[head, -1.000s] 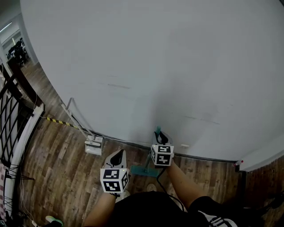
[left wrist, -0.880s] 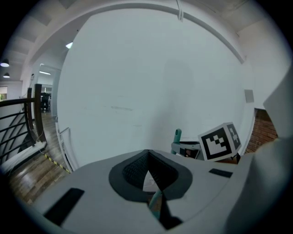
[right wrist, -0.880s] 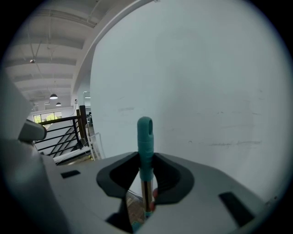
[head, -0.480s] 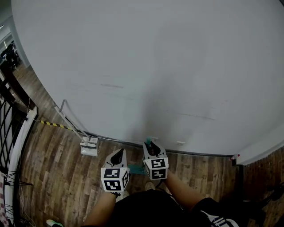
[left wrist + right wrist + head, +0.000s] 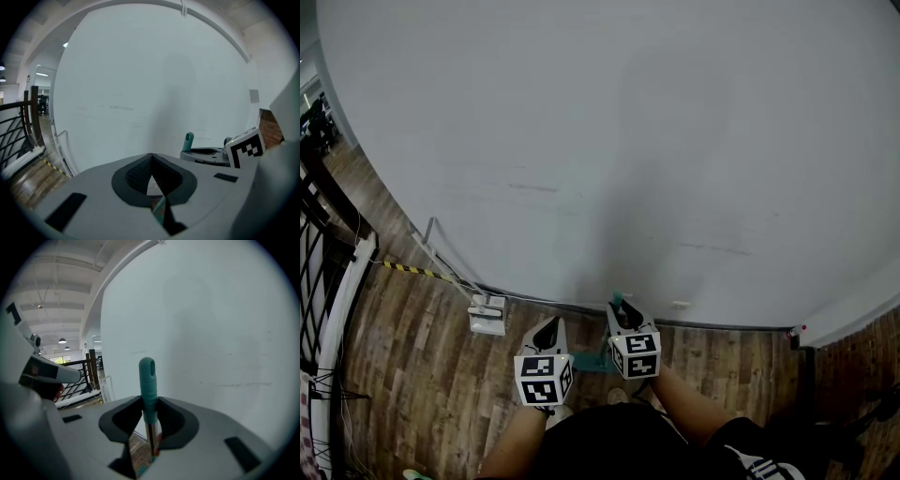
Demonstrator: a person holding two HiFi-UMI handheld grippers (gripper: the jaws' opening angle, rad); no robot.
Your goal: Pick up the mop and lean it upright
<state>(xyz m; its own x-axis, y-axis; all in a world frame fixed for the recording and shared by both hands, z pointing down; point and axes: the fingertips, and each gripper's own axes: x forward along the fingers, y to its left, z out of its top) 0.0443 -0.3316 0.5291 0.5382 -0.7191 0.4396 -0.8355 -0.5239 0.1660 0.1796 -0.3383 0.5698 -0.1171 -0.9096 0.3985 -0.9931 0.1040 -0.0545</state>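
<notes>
Mop [image 5: 146, 376] stands upright near white wall [image 5: 628, 141], its teal grip poking up above R gripper [image 5: 149, 405], whose jaws are clamped on the handle at the base of that grip. Teal mop head [image 5: 587, 359] sits on wood floor [image 5: 412, 366], seen btwn the two grippers. L gripper [image 5: 151, 158] is just beside it, jaws closed together w/ nothing held. Black railing [image 5: 319, 262] is at frame's far left.

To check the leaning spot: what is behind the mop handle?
A plain white wall stands behind the mop handle. The right gripper covers its lower part.
</notes>
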